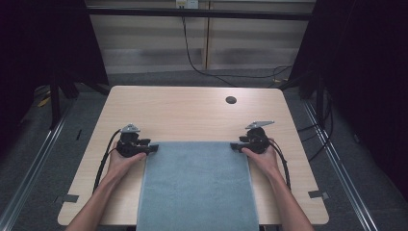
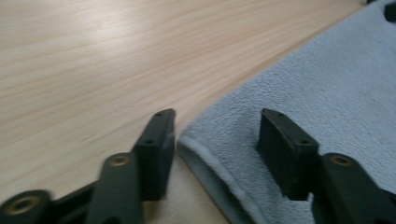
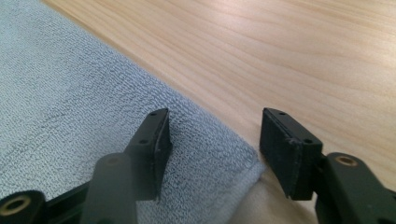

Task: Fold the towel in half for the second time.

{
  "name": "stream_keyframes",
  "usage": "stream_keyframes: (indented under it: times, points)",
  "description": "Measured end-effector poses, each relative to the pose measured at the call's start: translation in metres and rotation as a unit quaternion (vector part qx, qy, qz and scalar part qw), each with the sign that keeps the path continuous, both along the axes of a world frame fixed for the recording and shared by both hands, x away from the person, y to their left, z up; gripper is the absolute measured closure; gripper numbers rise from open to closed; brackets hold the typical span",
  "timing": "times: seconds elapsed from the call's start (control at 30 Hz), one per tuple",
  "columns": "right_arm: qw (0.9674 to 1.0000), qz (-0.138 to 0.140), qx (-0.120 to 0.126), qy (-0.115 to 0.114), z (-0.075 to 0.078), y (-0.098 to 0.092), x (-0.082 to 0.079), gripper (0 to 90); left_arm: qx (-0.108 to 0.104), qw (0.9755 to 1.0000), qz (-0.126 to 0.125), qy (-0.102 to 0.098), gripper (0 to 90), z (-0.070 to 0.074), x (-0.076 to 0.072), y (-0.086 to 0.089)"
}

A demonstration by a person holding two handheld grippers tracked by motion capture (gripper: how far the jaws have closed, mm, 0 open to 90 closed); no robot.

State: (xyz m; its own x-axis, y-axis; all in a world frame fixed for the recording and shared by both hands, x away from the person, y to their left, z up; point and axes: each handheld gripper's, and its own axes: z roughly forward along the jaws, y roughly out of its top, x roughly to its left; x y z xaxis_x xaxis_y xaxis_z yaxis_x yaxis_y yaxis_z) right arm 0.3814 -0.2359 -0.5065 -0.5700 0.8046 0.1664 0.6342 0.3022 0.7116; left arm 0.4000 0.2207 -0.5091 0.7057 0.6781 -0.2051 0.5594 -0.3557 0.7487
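— On the light wooden table (image 1: pixel 192 113)?
— A grey-blue towel (image 1: pixel 197 187), spread flat, near edge hanging over the front.
— Elsewhere?
— A round dark cable hole (image 1: pixel 231 100) toward the far right; bare wood between.

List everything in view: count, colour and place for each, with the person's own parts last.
towel: one, grey-blue, flat on the table's middle, near end hanging over the near edge.
table: one, light wood, centre of the high view.
cable hole: one, dark, far right of the tabletop.
tape pieces: two, grey, near corners of the table.
left gripper: one, black, open astride the towel's far left corner.
right gripper: one, black, open astride the towel's far right corner.
forearms: two, bare, entering from the bottom.
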Motion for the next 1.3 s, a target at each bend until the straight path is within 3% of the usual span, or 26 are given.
stream_keyframes:
  times: [0.03,0.07,0.1,0.17,0.3,0.47,0.57,0.63,0.67,0.73,0.8,0.87,0.9,1.03,1.07,1.1,1.2,1.3]
  points:
    - [1.0,-0.001,-0.001,0.0,0.0,-0.001,0.0,46.8,0.003,0.9998,-0.02,-0.004,53.2,0.0,-0.002,-0.002]
    - [1.0,-0.001,-0.001,0.0,0.0,-0.001,0.0,46.8,0.003,0.9998,-0.02,-0.004,66.6,0.0,-0.002,-0.002]
    - [0.9999,0.008,0.008,0.0,0.0,-0.003,-0.002,57.9,0.004,0.9996,-0.028,-0.005,68.1,-0.001,-0.004,-0.004]
    - [0.9998,0.01,0.015,0.01,0.0,-0.004,-0.003,70.5,0.0,0.9994,-0.035,0.0,76.3,-0.001,-0.005,-0.005]
    - [0.9993,0.007,0.035,0.011,0.0,-0.005,-0.003,84.0,-0.02,0.9993,-0.029,0.011,80.8,0.0,-0.005,-0.001]
    - [0.9988,0.0,0.05,0.002,0.008,-0.005,-0.005,85.9,-0.049,0.9985,-0.022,0.01,81.4,0.005,-0.005,0.004]
    - [0.9974,-0.003,0.071,-0.012,0.017,-0.007,-0.005,86.0,-0.083,0.9963,-0.009,-0.017,81.4,0.022,-0.005,0.009]
    - [0.9974,-0.007,0.07,-0.016,0.021,-0.008,-0.005,86.0,-0.089,0.9956,-0.012,-0.025,81.4,0.029,-0.005,0.008]
    - [0.9966,-0.01,0.076,-0.03,0.03,-0.01,-0.003,86.0,-0.097,0.9948,-0.012,-0.031,81.4,0.035,-0.002,0.005]
    - [0.9954,-0.014,0.087,-0.038,0.037,-0.013,0.001,86.0,-0.091,0.995,-0.011,-0.039,81.4,0.042,0.002,0.002]
    - [0.9936,-0.019,0.102,-0.046,0.048,-0.016,0.004,86.1,-0.109,0.9931,-0.01,-0.043,81.5,0.049,0.007,0.001]
    - [0.9929,-0.021,0.105,-0.052,0.053,-0.018,0.006,86.2,-0.109,0.9928,-0.011,-0.047,81.5,0.054,0.01,0.001]
    - [0.9923,-0.022,0.106,-0.061,0.065,-0.02,0.011,86.3,-0.118,0.9917,-0.008,-0.05,81.5,0.058,0.014,0.0]
    - [0.9901,-0.032,0.112,-0.078,0.083,-0.026,0.018,86.4,-0.137,0.9875,-0.003,-0.078,81.6,0.086,0.027,-0.005]
    - [0.9901,-0.032,0.112,-0.078,0.083,-0.026,0.018,86.4,-0.137,0.9875,-0.003,-0.078,81.6,0.086,0.027,-0.005]
    - [0.9887,-0.037,0.114,-0.089,0.096,-0.029,0.021,86.5,-0.139,0.9865,-0.003,-0.086,81.6,0.097,0.03,-0.006]
    - [0.9862,-0.035,0.12,-0.11,0.113,-0.03,0.02,86.5,-0.153,0.9822,-0.008,-0.109,81.6,0.115,0.026,-0.007]
    - [0.9837,-0.019,0.128,-0.125,0.124,-0.03,0.008,86.6,-0.142,0.9818,-0.026,-0.124,81.5,0.12,0.012,-0.007]
